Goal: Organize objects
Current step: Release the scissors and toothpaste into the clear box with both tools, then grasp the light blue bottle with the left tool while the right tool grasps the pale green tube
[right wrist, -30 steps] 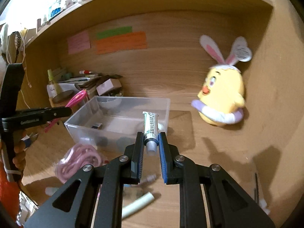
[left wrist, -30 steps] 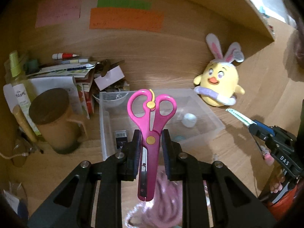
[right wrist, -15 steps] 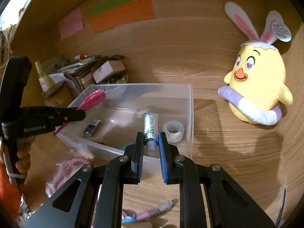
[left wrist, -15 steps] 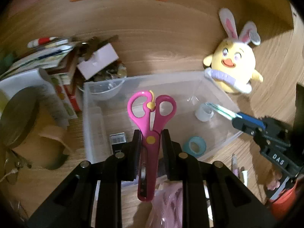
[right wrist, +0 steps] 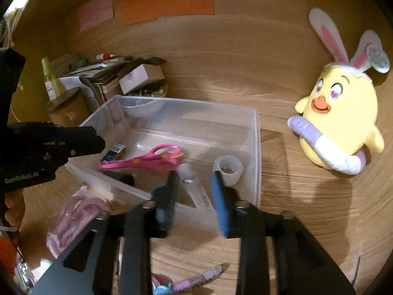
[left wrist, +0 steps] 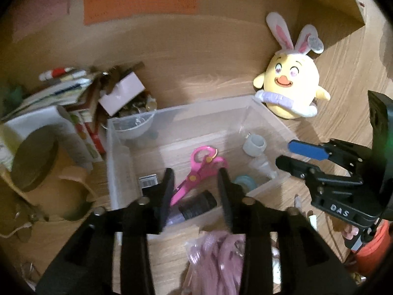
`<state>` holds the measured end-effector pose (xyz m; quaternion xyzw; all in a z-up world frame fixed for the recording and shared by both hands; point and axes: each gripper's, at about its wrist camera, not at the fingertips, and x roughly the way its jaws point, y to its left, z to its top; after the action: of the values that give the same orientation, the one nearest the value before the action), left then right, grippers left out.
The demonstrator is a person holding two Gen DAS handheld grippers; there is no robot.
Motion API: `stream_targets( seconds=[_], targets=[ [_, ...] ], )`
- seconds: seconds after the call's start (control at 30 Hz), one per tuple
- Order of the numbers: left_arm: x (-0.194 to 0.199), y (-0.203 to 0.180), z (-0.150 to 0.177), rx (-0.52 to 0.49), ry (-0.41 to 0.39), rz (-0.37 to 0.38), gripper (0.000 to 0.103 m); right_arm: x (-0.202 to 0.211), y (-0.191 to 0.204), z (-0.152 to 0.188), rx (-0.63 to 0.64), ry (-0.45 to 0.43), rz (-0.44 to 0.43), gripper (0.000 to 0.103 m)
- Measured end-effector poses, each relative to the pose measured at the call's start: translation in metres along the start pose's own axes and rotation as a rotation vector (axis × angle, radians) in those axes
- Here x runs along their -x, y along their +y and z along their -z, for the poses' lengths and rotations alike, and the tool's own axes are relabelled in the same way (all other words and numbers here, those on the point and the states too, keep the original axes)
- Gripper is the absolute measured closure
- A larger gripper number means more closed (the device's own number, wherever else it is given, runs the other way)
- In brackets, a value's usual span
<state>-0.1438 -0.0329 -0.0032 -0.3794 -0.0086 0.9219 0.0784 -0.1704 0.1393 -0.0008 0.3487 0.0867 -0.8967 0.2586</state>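
A clear plastic bin point(left wrist: 118, 132) point(right wrist: 255, 132) stands on the wooden desk. Pink scissors point(left wrist: 196, 172) point(right wrist: 147, 161) lie flat on its floor. A white glue tube point(right wrist: 196, 191) point(left wrist: 261, 167) lies in the bin near its front right corner, beside a clear tape roll point(right wrist: 228, 169) point(left wrist: 254, 145). My left gripper point(left wrist: 195, 184) is open and empty above the bin's front edge. My right gripper point(right wrist: 195, 191) is open and empty above the tube. A teal tape roll point(left wrist: 245, 182) and a small barcoded box point(left wrist: 148, 183) also lie in the bin.
A yellow bunny-eared plush point(left wrist: 289, 91) point(right wrist: 341, 123) sits right of the bin. A brown lidded jar point(left wrist: 34, 162), stacked books and a small box point(left wrist: 122, 93) crowd the left back. A pink cord bundle point(left wrist: 216, 258) point(right wrist: 73, 216) and pens point(right wrist: 196, 277) lie in front.
Both grippers have opened. The pink scissors dropped from the left gripper and the glue tube from the right gripper, both now lying in the bin.
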Motion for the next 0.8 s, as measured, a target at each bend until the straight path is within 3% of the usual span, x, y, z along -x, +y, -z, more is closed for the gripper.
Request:
stream_targets(
  seconds=[0.13, 0.33, 0.43, 0.8],
  targets=[
    [0.024, -0.003, 0.009, -0.01, -0.053, -0.056, 0.038, 0.025, 0.009, 0.006, 0.032, -0.048, 0.034, 0.056],
    [0.056, -0.004, 0.039, -0.007, -0.092, -0.112, 0.016, 0.054, 0.012, 0.023, 0.025, -0.07, 0.044, 0.044],
    [0.063, -0.004, 0.058, -0.003, -0.081, -0.121, 0.015, 0.064, 0.012, 0.038, 0.004, -0.074, 0.061, 0.039],
    [0.063, -0.006, 0.132, 0.071, 0.061, -0.095, 0.015, 0.072, 0.016, 0.105, -0.061, 0.038, 0.082, 0.039]
  ],
)
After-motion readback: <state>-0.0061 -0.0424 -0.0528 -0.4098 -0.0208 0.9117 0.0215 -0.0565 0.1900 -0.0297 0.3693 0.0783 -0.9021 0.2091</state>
